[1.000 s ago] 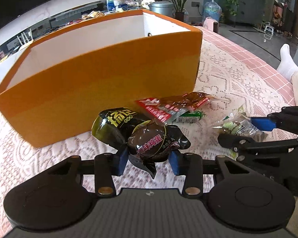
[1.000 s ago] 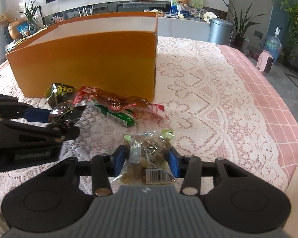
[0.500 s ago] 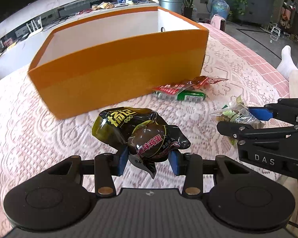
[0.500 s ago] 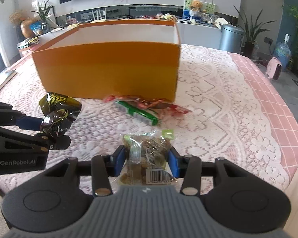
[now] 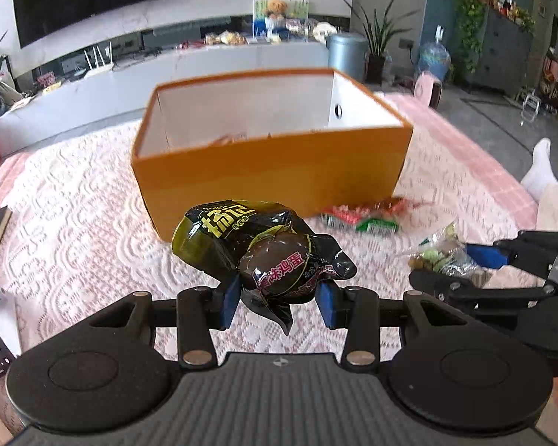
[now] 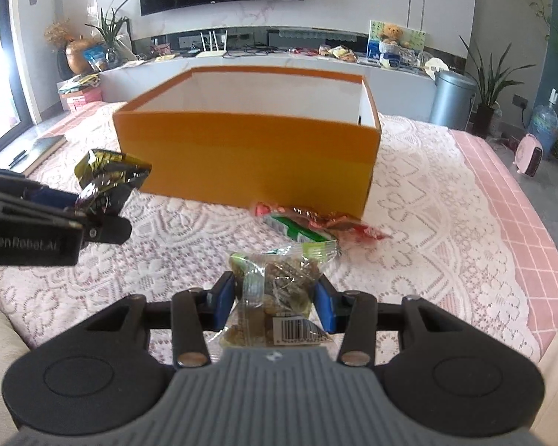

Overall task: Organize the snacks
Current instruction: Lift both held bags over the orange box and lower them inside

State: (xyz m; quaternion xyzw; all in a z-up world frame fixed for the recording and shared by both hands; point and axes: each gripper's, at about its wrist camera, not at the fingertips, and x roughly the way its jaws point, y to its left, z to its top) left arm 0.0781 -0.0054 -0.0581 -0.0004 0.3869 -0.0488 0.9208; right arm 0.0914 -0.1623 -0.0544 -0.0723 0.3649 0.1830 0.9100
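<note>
An open orange box (image 5: 271,174) with a white inside stands on the lace-covered table; it also shows in the right wrist view (image 6: 241,156). My left gripper (image 5: 277,293) is shut on a dark egg snack packet (image 5: 279,267), with a dark green packet (image 5: 219,234) held against it, above the cloth in front of the box. My right gripper (image 6: 275,297) is shut on a clear bag of mixed snacks (image 6: 279,282), also held above the cloth. A red packet (image 6: 323,223) and a green packet (image 6: 294,228) lie by the box's front right corner.
The lace cloth (image 6: 427,223) covers a pink checked table (image 6: 520,193). A person's white sock (image 5: 539,171) shows at the right. A notebook (image 6: 41,148) lies at the far left edge. A counter with clutter (image 6: 279,55) runs behind.
Both grippers have lifted and pulled back with their packets, so the box looks smaller and its inside now shows. The red and green packets stay on the cloth.
</note>
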